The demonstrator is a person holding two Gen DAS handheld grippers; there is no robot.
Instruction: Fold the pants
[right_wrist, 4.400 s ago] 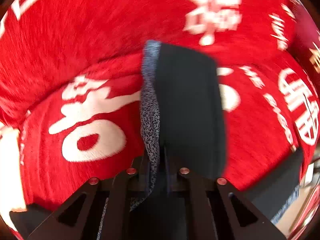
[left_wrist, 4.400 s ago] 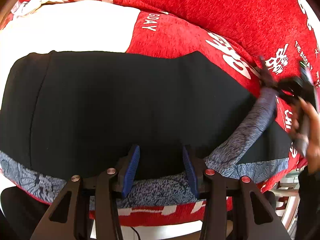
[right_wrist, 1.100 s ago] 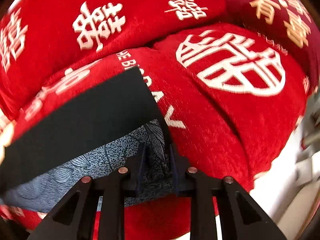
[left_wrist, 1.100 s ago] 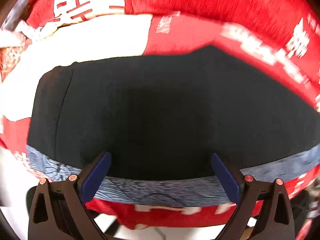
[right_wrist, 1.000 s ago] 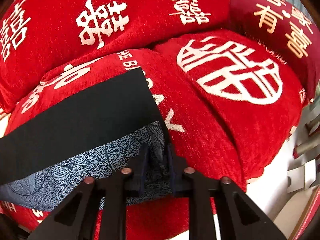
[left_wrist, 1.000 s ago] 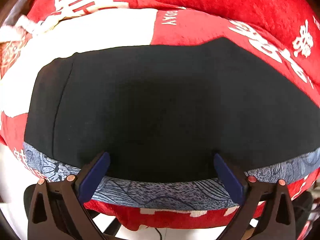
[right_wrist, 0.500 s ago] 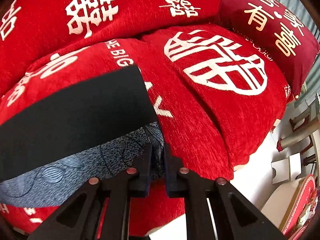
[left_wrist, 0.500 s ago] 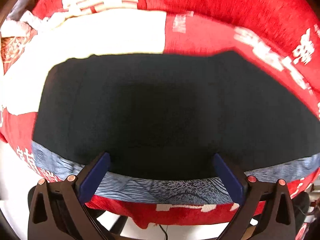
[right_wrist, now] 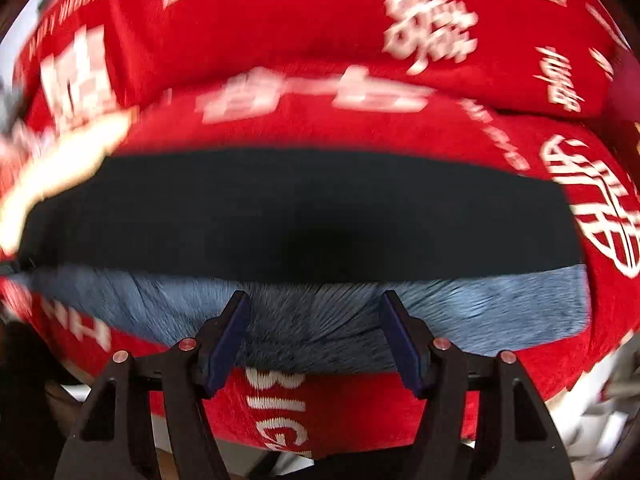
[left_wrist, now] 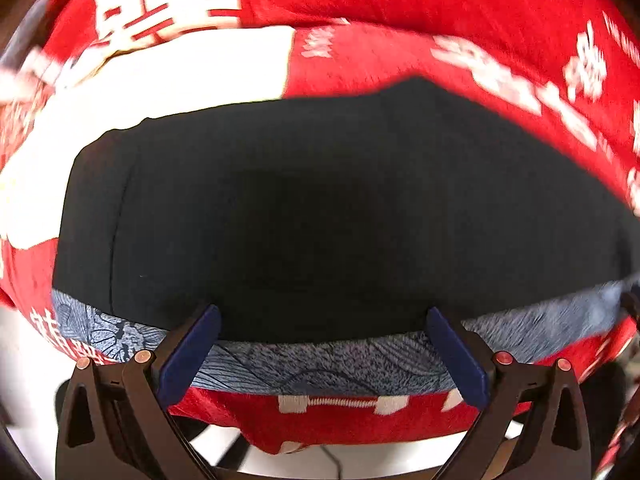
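Since half a second ago the right gripper (right_wrist: pixel 314 334) has let go of the pants' (right_wrist: pixel 300 216) corner and swung over their middle; its jaws are opening, nothing pinched. Pants lie folded across frame centre, patterned blue band (left_wrist: pixel 328 360) along the lower edge, on red cushions (left_wrist: pixel 400 8). Left gripper (left_wrist: pixel 320 354) spread wide, empty.

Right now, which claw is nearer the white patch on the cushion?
Left. The left claw hovers over the end of the pants beside the white patch; the right claw, jaws opening with nothing gripped, sits farther along them.
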